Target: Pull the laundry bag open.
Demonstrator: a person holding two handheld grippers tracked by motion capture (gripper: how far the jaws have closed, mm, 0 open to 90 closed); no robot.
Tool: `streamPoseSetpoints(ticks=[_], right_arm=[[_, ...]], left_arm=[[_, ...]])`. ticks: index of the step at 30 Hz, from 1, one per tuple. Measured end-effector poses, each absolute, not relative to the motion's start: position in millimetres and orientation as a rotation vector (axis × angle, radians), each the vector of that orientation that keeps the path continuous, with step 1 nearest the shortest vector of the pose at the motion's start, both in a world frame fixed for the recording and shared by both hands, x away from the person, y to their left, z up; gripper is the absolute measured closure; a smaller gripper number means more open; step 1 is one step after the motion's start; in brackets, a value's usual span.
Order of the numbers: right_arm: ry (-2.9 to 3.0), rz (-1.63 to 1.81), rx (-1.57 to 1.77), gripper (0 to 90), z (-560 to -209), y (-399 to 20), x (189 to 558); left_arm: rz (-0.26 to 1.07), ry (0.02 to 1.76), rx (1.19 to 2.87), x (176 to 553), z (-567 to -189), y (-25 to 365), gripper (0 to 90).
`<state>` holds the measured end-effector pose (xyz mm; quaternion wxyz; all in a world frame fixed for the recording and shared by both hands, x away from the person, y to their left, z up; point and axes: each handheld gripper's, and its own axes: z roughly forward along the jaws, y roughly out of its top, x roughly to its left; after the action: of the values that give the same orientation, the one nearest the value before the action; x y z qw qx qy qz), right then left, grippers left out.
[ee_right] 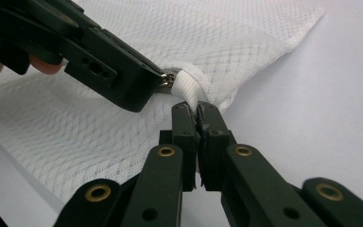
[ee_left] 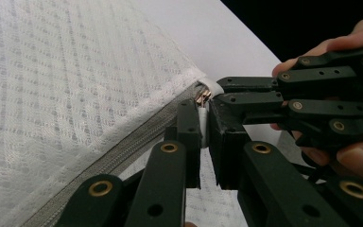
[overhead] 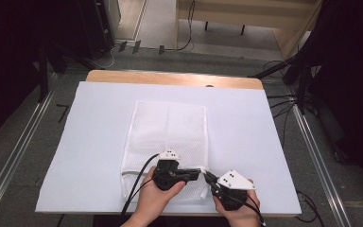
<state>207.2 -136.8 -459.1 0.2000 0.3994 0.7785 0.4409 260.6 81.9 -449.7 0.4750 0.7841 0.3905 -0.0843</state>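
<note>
The white mesh bag (overhead: pixel 168 137) lies flat in the middle of a white sheet (overhead: pixel 99 142) on the table, with its zipper (ee_left: pixel 123 151) running along the near edge. The left gripper (overhead: pixel 196 174) has its jaws pinched onto the small metal zipper pull (ee_right: pixel 168 78) at the bag's near right corner. The right gripper (ee_right: pixel 196 113) has its jaws squeezed tight on the white cloth tab (ee_right: pixel 189 87) at that same corner. The two grippers almost touch.

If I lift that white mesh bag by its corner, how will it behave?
The mesh bag lies flat and thin, so it would probably droop limply. It looks empty, likely very light. The right tongs pinch its corner, which bunches easily.
</note>
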Motion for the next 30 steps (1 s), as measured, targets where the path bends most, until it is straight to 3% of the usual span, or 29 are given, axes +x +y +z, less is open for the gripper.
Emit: streamPoseSetpoints(ticks=[30], right_arm=[[2.215,1.207,1.08,89.1,-458.8,-129.6,205.7]], left_arm=[[-0.208,0.911,1.972,263.1,-453.3,96.2,87.6]])
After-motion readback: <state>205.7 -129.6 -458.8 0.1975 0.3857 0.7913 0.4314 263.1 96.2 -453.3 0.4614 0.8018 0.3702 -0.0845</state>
